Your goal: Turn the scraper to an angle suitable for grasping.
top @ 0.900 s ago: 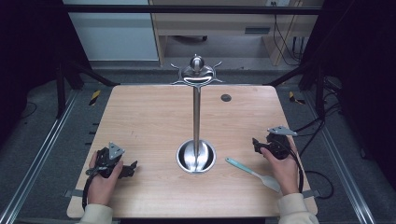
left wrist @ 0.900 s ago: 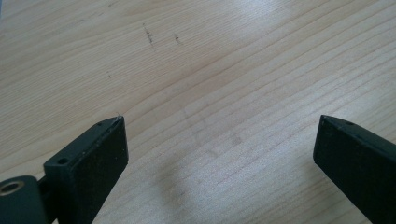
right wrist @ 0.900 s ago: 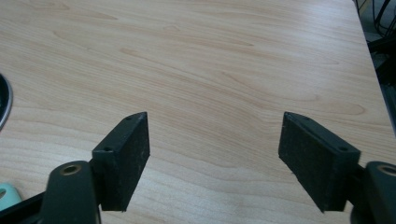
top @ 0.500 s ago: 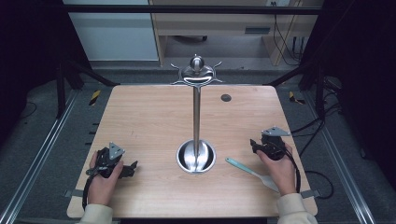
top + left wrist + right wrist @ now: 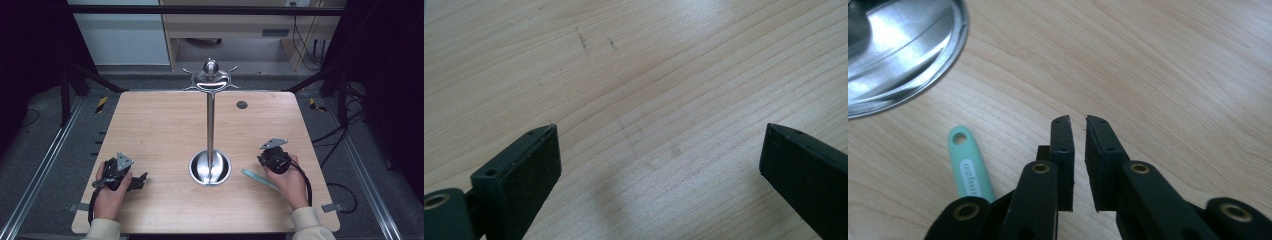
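A metal stand [image 5: 210, 125] rises from a round shiny base [image 5: 200, 174] at the table's middle and carries curved hooks [image 5: 192, 86] at its top. A mint-green utensil handle [image 5: 257, 178] lies flat just right of the base, its holed end [image 5: 959, 137] toward the base rim [image 5: 898, 55]. My right gripper [image 5: 263, 159] hovers beside and above that handle. Its jaws stand shut with nothing between them [image 5: 1079, 122], and the handle lies to their left. My left gripper [image 5: 138, 180] rests at the front left, open over bare wood [image 5: 659, 130].
A wooden table [image 5: 160, 130] carries a small dark round plug [image 5: 242, 104] at the back right. Metal frame rails [image 5: 45, 165] run along both sides. A cable [image 5: 302, 175] trails from my right gripper toward the front edge.
My right gripper has shifted left, nearer the stand's base and the green handle. The left hand and its gripper have stayed put.
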`<state>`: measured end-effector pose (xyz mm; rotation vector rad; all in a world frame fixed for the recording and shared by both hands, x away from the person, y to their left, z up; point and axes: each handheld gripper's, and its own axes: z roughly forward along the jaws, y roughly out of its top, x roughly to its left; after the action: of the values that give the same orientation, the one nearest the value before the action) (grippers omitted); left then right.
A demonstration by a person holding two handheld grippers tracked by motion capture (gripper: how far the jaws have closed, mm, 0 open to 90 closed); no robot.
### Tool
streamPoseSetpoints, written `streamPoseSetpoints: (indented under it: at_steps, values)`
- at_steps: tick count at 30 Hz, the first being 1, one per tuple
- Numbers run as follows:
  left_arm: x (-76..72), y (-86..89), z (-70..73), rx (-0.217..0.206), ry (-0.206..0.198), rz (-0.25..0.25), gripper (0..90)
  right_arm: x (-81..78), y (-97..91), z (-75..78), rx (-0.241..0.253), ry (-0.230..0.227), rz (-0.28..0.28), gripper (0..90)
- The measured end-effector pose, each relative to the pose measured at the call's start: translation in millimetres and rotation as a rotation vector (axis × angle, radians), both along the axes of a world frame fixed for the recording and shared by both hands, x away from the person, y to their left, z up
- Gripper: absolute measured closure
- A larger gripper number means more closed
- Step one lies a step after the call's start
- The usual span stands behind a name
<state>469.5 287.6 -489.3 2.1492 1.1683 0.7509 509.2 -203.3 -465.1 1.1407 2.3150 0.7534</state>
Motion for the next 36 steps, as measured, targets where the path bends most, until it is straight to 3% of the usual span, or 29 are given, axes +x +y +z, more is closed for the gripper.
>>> streamPoseSetpoints:
  at_steps: [7, 11, 21, 36]
  values:
    - [0.0, -0.3, 0.6, -0.001, -0.001, -0.002, 2.9, -1.0, 9.9, -3.9, -0.017, 0.044, 0.074, 90.0]
    - [0.1, 0.2, 0.9, -0.002, -0.003, -0.001, 2.9, -0.3, 11.8, -7.5, -0.020, 0.084, 0.071, 90.0]
    - [0.3, -0.1, 1.3, -0.003, -0.001, -0.006, 2.9, -1.6, 16.6, -10.8, -0.027, 0.124, 0.112, 90.0]
    - [0.4, -0.1, 1.6, -0.005, 0.001, -0.009, 2.9, -6.1, 22.9, -14.1, -0.030, 0.147, 0.165, 90.0]
